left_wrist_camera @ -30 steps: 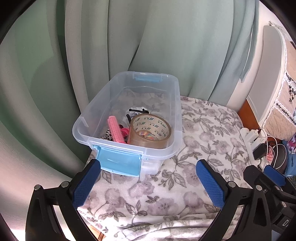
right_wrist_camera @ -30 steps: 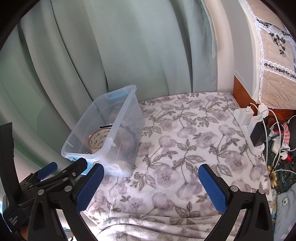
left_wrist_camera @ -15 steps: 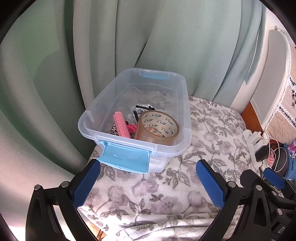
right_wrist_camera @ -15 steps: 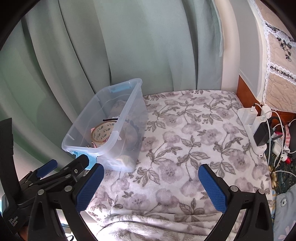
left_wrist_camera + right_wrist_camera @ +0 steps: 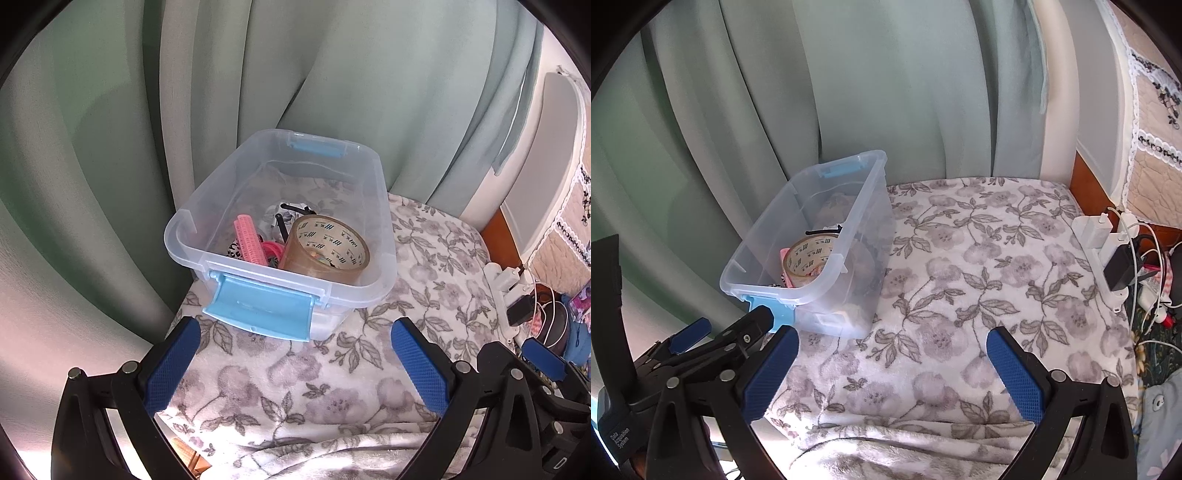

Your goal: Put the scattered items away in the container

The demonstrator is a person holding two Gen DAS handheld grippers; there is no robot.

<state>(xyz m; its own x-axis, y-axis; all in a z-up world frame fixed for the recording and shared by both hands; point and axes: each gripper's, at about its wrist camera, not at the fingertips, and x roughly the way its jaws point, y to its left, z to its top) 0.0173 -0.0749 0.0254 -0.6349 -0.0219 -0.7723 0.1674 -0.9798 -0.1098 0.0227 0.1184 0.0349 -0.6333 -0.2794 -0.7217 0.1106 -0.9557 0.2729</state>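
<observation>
1. A clear plastic container (image 5: 280,236) with blue latches sits at 12 o'clock from the left gripper (image 5: 295,362), on a floral blanket (image 5: 295,387) against green curtains.
2. Inside lie a roll of brown tape (image 5: 327,247), a pink hair roller (image 5: 249,240) and small dark clips.
3. Both the left gripper and the right gripper (image 5: 892,373) have their jaws wide apart, holding nothing.
4. No loose items show on the blanket, so the tidying looks finished or nearly so.
</observation>
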